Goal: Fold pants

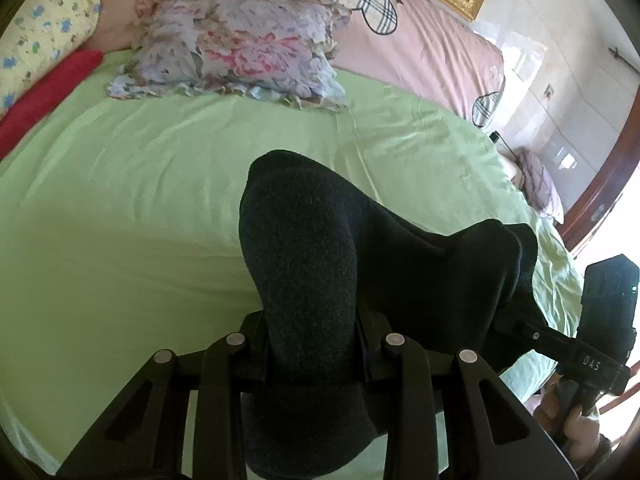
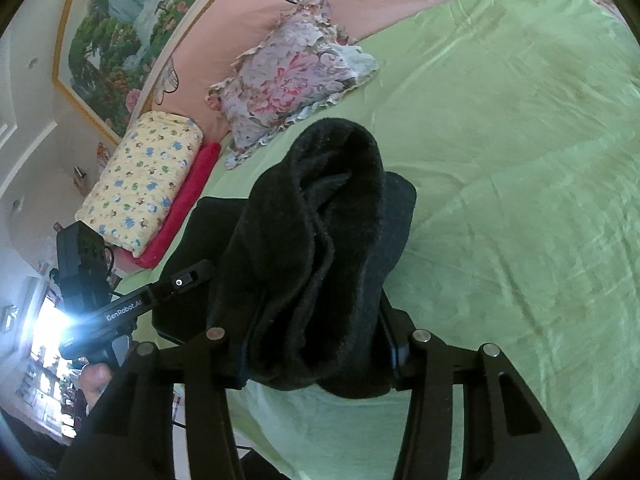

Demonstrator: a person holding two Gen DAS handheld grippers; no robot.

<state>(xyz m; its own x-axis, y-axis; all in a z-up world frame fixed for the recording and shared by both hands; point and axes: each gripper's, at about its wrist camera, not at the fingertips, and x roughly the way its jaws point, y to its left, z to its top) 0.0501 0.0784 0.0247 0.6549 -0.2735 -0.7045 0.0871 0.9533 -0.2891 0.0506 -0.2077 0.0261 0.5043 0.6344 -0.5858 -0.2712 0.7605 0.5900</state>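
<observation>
Dark fleece pants [image 1: 320,240] are held up above a bed with a green sheet [image 1: 120,200]. My left gripper [image 1: 312,328] is shut on one bunched part of the pants; the fabric fills the space between its fingers and hides the tips. My right gripper [image 2: 316,328] is shut on another bunched part of the pants [image 2: 320,232]. The right gripper also shows at the right edge of the left wrist view [image 1: 528,332], pinching the cloth. The left gripper shows at the left of the right wrist view [image 2: 188,276].
A floral pillow [image 1: 240,48] lies at the head of the bed on the green sheet [image 2: 500,200]. A yellow patterned bolster [image 2: 148,176] and a red roll [image 2: 188,200] lie along one side. A pink headboard cover [image 1: 420,40] and a framed painting [image 2: 132,28] stand behind.
</observation>
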